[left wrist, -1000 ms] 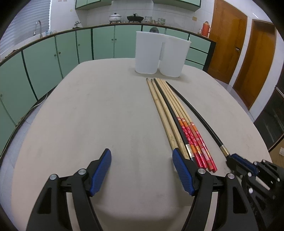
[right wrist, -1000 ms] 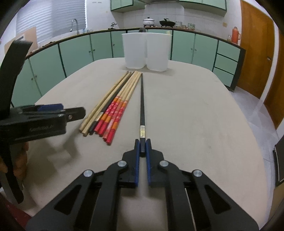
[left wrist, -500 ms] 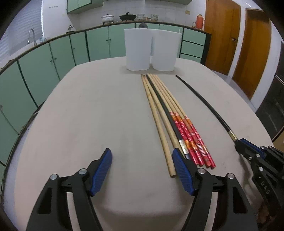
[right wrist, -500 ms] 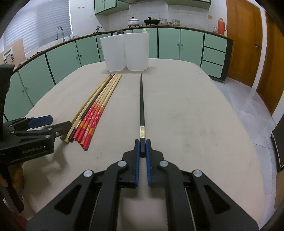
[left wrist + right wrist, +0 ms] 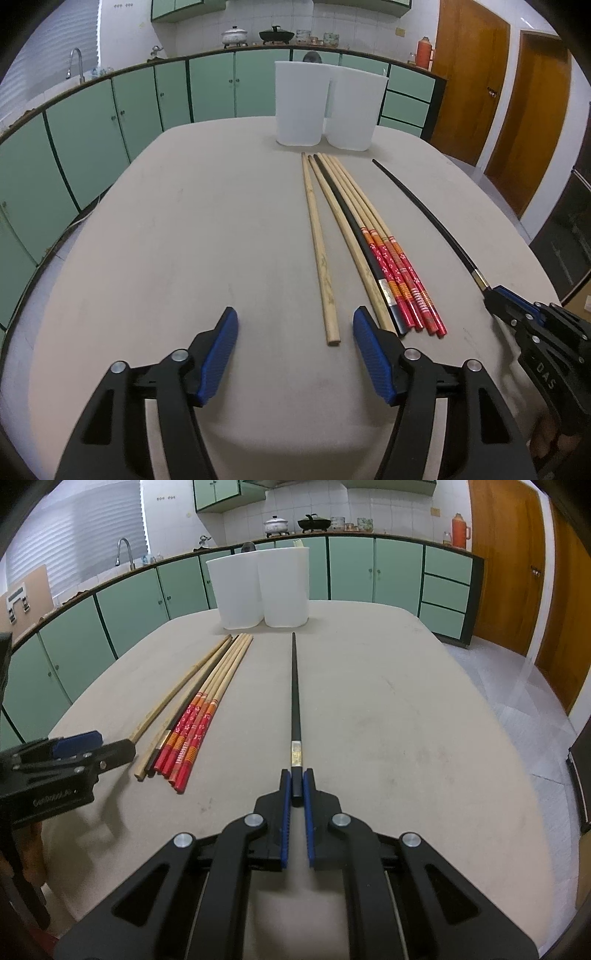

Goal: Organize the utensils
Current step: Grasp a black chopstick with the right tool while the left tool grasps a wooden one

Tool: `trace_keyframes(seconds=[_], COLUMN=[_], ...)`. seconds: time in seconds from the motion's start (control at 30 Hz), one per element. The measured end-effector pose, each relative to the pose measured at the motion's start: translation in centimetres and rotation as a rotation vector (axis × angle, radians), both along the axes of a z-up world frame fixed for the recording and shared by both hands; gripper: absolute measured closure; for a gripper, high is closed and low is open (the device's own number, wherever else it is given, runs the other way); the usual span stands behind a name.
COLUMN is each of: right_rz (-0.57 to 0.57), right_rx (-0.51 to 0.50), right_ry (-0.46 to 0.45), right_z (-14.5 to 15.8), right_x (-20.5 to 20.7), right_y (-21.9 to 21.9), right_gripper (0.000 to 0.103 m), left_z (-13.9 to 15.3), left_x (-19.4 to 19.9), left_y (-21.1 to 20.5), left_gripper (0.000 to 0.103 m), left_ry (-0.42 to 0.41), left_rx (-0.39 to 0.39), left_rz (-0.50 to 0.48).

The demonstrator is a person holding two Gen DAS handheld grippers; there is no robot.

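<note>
My right gripper [image 5: 295, 786] is shut on the thick end of a long black chopstick [image 5: 294, 686], which points away toward two white containers [image 5: 258, 587]; it also shows in the left wrist view [image 5: 424, 214], with the right gripper [image 5: 498, 295] at its near end. A bundle of chopsticks [image 5: 369, 243] lies on the table: plain wooden ones, a black one and several with red patterned ends. One wooden chopstick [image 5: 319, 251] lies slightly apart on the left. My left gripper [image 5: 295, 332] is open and empty, just in front of the bundle's near ends.
The two white containers [image 5: 325, 107] stand side by side at the far end of the beige table [image 5: 184, 240]. Green cabinets [image 5: 110, 122] ring the room. Wooden doors [image 5: 517, 103] are on the right.
My right gripper has carried the black chopstick to the right, away from the bundle. My left gripper has drawn back slightly and stays open.
</note>
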State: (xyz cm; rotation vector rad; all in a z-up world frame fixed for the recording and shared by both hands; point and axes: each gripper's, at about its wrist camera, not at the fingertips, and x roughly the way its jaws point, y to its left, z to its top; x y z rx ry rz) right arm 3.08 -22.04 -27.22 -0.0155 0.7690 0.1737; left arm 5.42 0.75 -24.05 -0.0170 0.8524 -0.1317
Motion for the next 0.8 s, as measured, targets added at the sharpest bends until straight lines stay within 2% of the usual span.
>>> trace_keyframes(seconds=[0.23, 0.37, 0.53, 0.73, 0.8], right_rz=[0.001, 0.000, -0.001, -0.001, -0.002], right_rx=[0.002, 0.003, 0.003, -0.016, -0.018], right_ry=[-0.002, -0.003, -0.005, -0.005, -0.003], right_z=[0.0, 0.0, 0.0, -0.1, -0.1], right_x=[0.0, 0.0, 0.0, 0.1, 0.2], right_y=[-0.1, -0.2, -0.2, 0.1, 0.1], right_gripper=[0.095, 0.095, 0.095, 0.096, 0.097], left_z=[-0.1, -0.1, -0.2, -0.2, -0.1], left_x=[-0.2, -0.2, -0.2, 0.0, 0.1], left_y=[-0.4, -0.5, -0.8, -1.0, -0.9], left_gripper=[0.041, 0.055, 0.068, 0.095, 0.096], left_ry=[-0.016, -0.023, -0.034, -0.043, -0.040], left_rx=[-0.004, -0.001, 0.014, 0.013, 0.002], left_rz=[0.025, 0.038, 0.039, 0.038, 0.040])
